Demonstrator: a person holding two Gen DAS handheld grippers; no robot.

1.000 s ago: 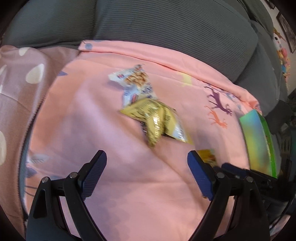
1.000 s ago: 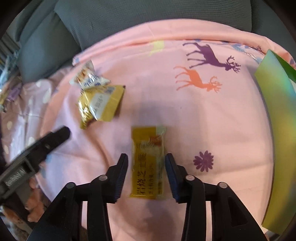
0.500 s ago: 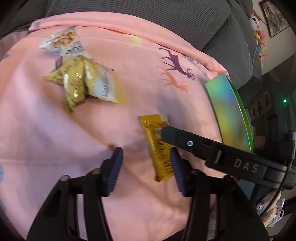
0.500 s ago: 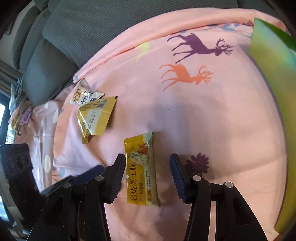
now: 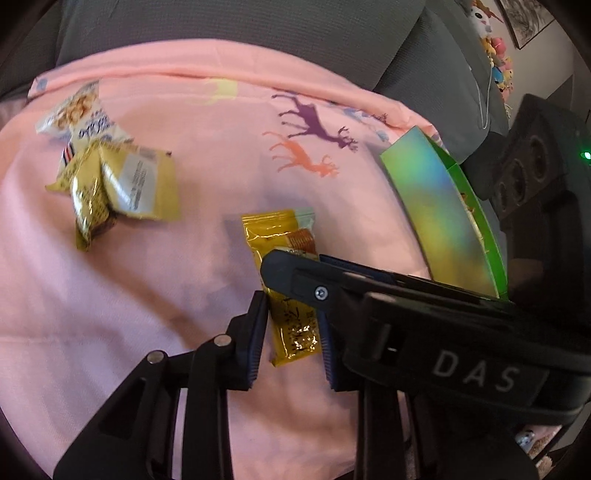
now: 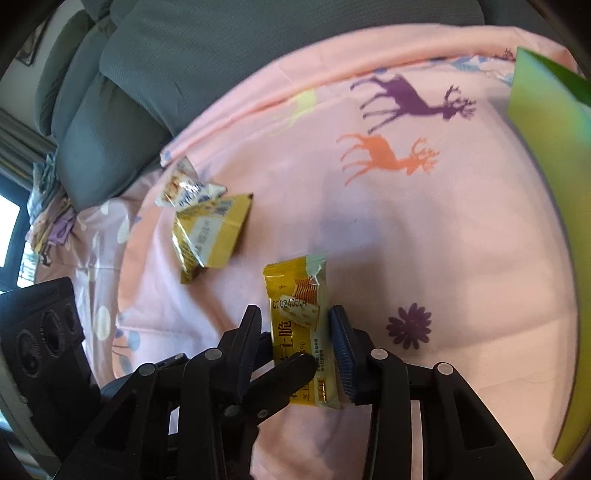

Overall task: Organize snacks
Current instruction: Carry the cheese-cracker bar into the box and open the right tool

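Note:
A long yellow snack bar (image 5: 284, 240) lies on the pink deer-print sheet (image 5: 184, 277); it also shows in the right wrist view (image 6: 295, 314). My left gripper (image 5: 293, 336) has its jaws close on both sides of the bar's near end. My right gripper (image 6: 295, 343) also straddles the same bar, jaws narrow and touching its edges; its finger crosses the left wrist view. A crumpled yellow packet (image 5: 118, 184) and a white-blue packet (image 5: 79, 118) lie to the far left, also in the right wrist view (image 6: 210, 236).
An iridescent green box (image 5: 443, 206) stands at the sheet's right edge, also in the right wrist view (image 6: 546, 155). Grey sofa cushions (image 5: 258, 33) rise behind. A lilac spotted cloth (image 6: 99, 258) lies to the left.
My left gripper swung right from the yellow packets to the snack bar and narrowed from wide open onto it. My right gripper stayed at the bar, its jaws closing in slightly.

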